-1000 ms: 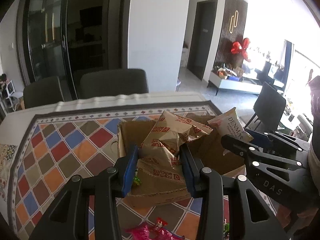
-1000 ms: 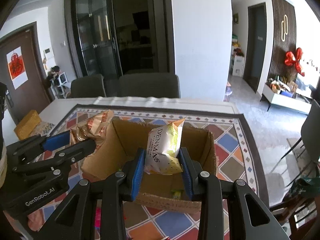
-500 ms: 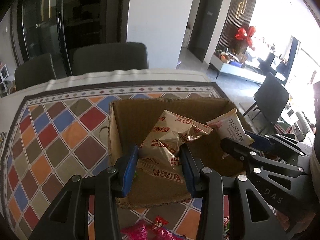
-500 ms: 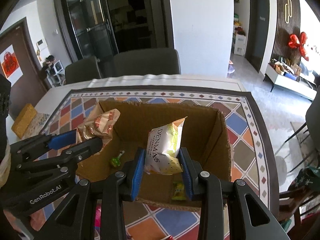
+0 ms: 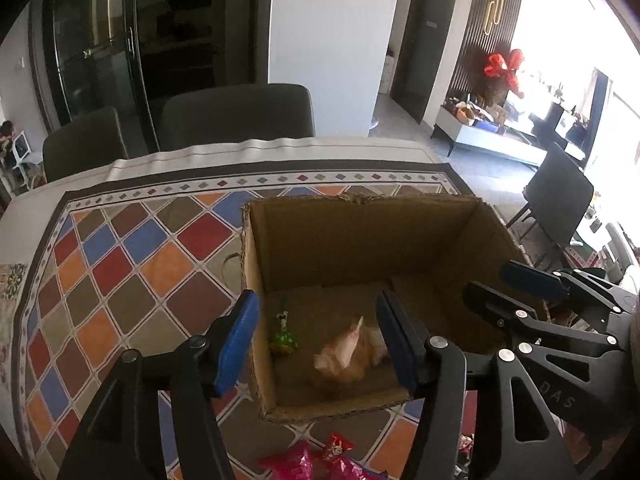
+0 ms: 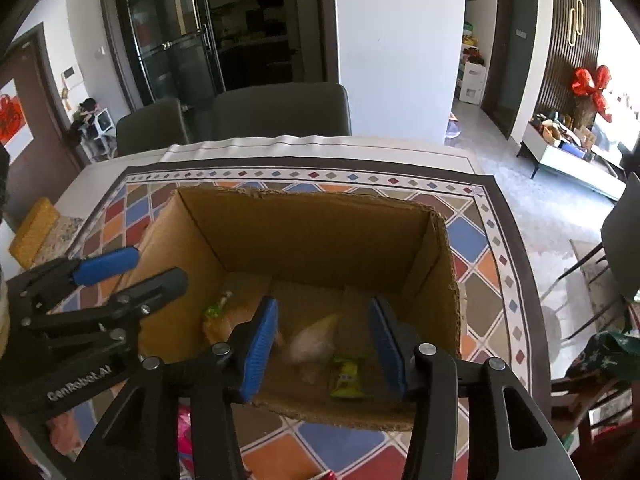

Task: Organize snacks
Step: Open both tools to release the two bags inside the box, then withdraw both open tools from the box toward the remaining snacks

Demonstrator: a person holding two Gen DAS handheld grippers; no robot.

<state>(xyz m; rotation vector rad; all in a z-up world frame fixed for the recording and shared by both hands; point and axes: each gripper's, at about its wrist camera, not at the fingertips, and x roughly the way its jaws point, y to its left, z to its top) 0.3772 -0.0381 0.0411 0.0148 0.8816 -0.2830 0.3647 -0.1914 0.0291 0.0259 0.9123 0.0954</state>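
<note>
Cardboard box (image 5: pixel 360 240), open-topped with ragged corrugated rims, stands on a tablecloth (image 5: pixel 120 264) of coloured diamond tiles. On its floor, a tan biscuit packet (image 5: pixel 344 356) lies blurred below the left gripper (image 5: pixel 316 344), beside a small green wrapped candy (image 5: pixel 283 338). In the right wrist view a pale snack bag (image 6: pixel 314 344), also smeared by motion, lies between a yellow-green sachet (image 6: pixel 346 374) and a second green candy (image 6: pixel 214 310).

Both tools tilt steeply down over the box's near wall. The left gripper's blue ribbed pads are spreading apart, nothing pressed between them; the right gripper (image 6: pixel 324 344) is likewise opening, its pads clear of the pale bag.

Shiny pink-red wrappers (image 5: pixel 308 460) lie on the cloth before the box, cut off by the frame's lower edge. Print on the dropped packets is unreadable.
</note>
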